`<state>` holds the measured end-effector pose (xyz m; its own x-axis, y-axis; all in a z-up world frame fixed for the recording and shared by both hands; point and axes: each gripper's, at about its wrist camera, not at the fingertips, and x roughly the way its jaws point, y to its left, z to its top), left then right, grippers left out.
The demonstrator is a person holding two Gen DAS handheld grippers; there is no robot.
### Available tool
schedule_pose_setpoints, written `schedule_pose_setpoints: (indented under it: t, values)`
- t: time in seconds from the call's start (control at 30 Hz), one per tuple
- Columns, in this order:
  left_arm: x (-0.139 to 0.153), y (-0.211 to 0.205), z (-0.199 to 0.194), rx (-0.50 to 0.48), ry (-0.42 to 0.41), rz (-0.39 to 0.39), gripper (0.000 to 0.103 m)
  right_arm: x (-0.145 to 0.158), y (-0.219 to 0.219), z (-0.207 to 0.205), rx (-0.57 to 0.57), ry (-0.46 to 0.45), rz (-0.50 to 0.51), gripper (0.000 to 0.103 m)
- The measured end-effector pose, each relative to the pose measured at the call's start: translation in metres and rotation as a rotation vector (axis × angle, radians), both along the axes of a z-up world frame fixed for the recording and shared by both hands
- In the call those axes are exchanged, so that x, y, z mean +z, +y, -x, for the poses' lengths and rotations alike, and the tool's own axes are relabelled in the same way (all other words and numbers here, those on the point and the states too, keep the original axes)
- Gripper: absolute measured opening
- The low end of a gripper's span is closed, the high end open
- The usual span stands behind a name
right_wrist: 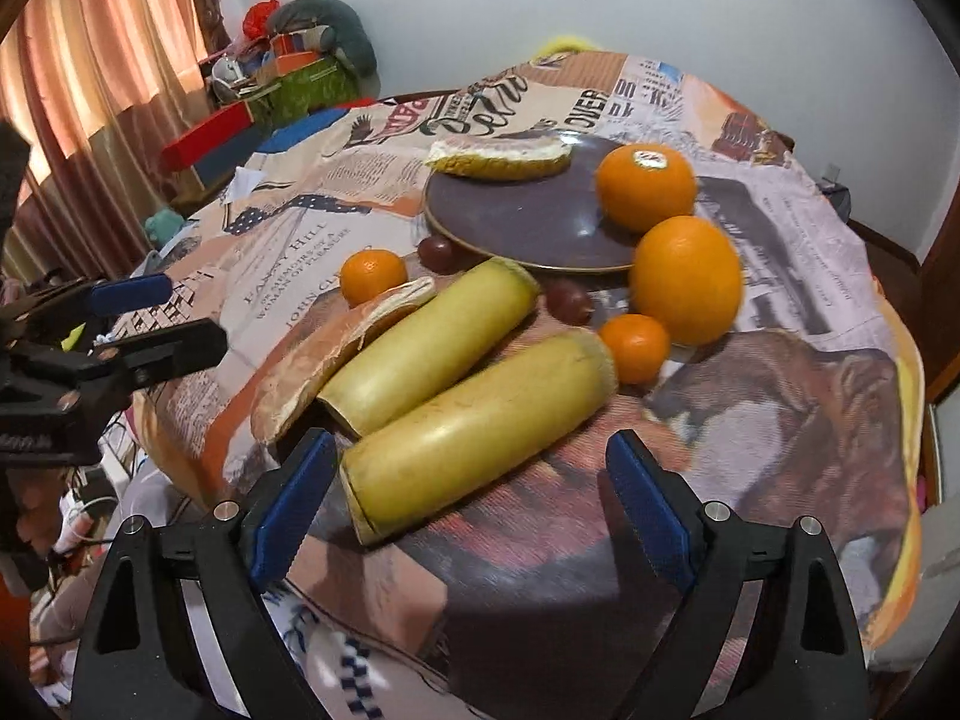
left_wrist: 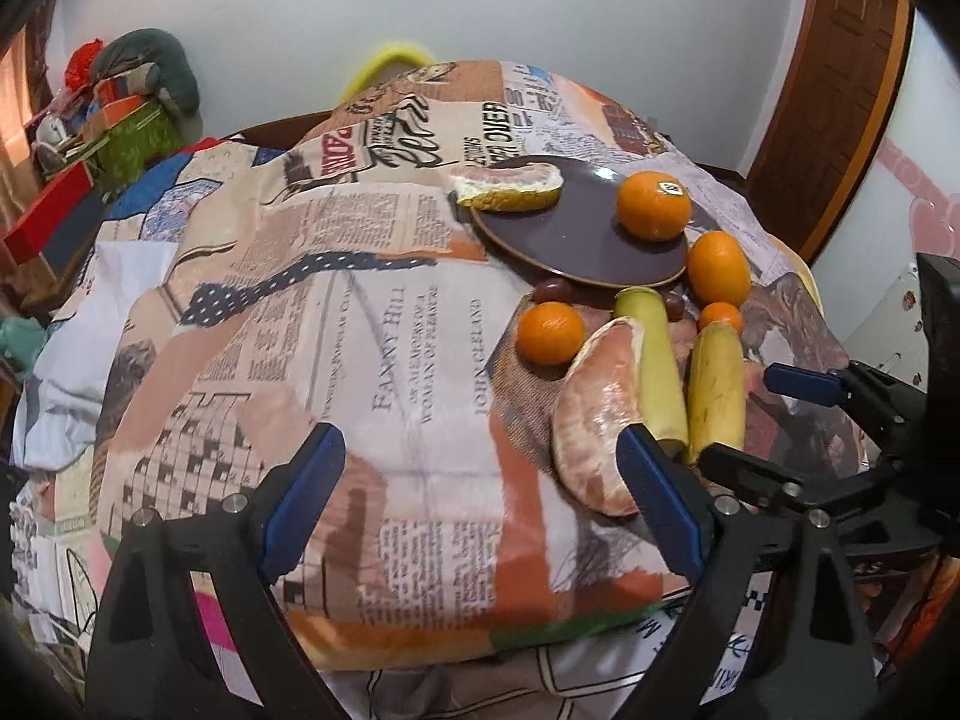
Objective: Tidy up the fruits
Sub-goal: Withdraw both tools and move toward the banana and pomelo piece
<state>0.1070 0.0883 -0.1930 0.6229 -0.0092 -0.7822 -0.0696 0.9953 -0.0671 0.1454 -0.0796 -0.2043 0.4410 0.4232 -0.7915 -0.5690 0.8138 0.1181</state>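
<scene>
You're working on a soft, lumpy surface here: a newspaper-print cloth (right_wrist: pixel 780 252) draped over what looks like a bed, curtains (right_wrist: pixel 90 60) at 10 o'clock in the right wrist view. That cloth sags and slopes away at the edges, so I'd guess anything round rolls once nudged.

Both tongs are wide open with nothing in them. Your right gripper (right_wrist: pixel 474 504) hovers with its jaws either side of the butt end of the near yellow cane piece (right_wrist: pixel 480 414); your left gripper (left_wrist: pixel 480 504) sits over bare cloth, with the peeled pomelo wedge (left_wrist: pixel 594 414) at its 2 o'clock.

Fruit status: the dark glossy plate (right_wrist: pixel 516 222) holds one stickered orange (right_wrist: pixel 645 186) and a rind-on pomelo slice (right_wrist: pixel 498 159). Everything else is off it, bunched at the plate's 6 o'clock: a second cane piece (right_wrist: pixel 432 348), a big orange (right_wrist: pixel 687 279) touching the plate rim, two small tangerines (right_wrist: pixel 372 276) (right_wrist: pixel 633 348) and a couple of dark grapes (right_wrist: pixel 567 300).

Watch out:
- The cane pieces are smooth, waxy cylinders; grab off-centre and one probably pivots or slips out.
- Lifting the near one could bump the small tangerine at its far end.
- The pomelo flesh looks soft and membrane-thin, so squeeze gently.
</scene>
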Motion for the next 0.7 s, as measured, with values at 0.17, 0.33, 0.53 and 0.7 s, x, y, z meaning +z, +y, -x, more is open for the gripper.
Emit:
schedule_pose_setpoints:
  t: [0.17,0.33,0.53,0.7]
  values:
    - [-0.003,0.0,0.005,-0.002,0.008,-0.007,0.093,-0.013,0.011,-0.004,-0.004,0.054,0.022,0.09]
    - [-0.005,-0.011,-0.002,-0.038,0.018,0.009,0.093,-0.013,0.002,0.008,0.003,0.02,0.045,0.088]
    - [-0.017,-0.036,-0.011,-0.104,0.042,0.022,0.093,-0.007,-0.03,0.015,-0.019,0.035,0.008,0.088]
    - [-0.036,-0.049,-0.016,-0.142,0.113,0.01,0.063,0.0,-0.044,0.021,-0.03,0.019,0.009,0.078]
